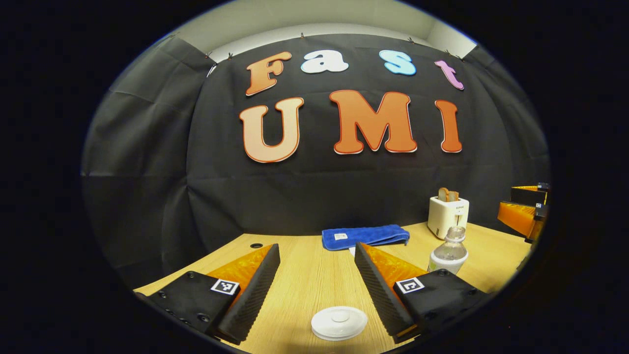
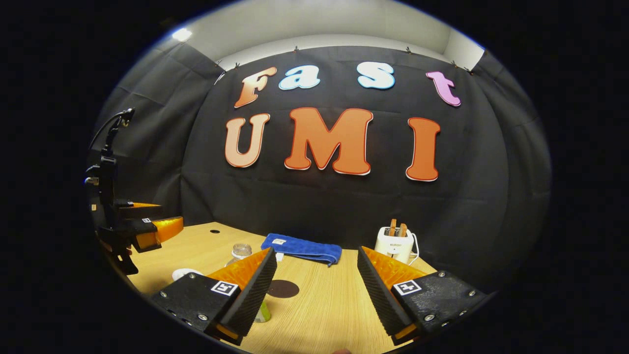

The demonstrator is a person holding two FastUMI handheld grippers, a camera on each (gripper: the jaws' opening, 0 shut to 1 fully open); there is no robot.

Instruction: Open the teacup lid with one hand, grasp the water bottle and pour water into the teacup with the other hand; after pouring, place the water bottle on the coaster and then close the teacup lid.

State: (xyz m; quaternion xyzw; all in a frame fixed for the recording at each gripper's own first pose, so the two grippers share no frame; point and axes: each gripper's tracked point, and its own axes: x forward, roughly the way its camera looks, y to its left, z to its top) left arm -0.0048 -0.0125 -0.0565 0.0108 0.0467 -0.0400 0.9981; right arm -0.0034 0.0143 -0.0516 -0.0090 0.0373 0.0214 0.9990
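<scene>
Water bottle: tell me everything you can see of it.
The water bottle is small, of clear plastic, with a pale cap on, and stands upright on the wooden table. In the left gripper view it rises just behind that gripper's right-hand finger, in front of the white toaster. In the right gripper view its top peeks over a finger. No gripper touches it.

Left gripper view: bare table (image 1: 314, 275) runs centre frame to the folded blue towel (image 1: 366, 236); water bottle (image 1: 448, 251) and toaster (image 1: 447, 215) crowd the right.

Teacup lid (image 1: 339, 322) between open fingers (image 1: 250, 290)
</scene>
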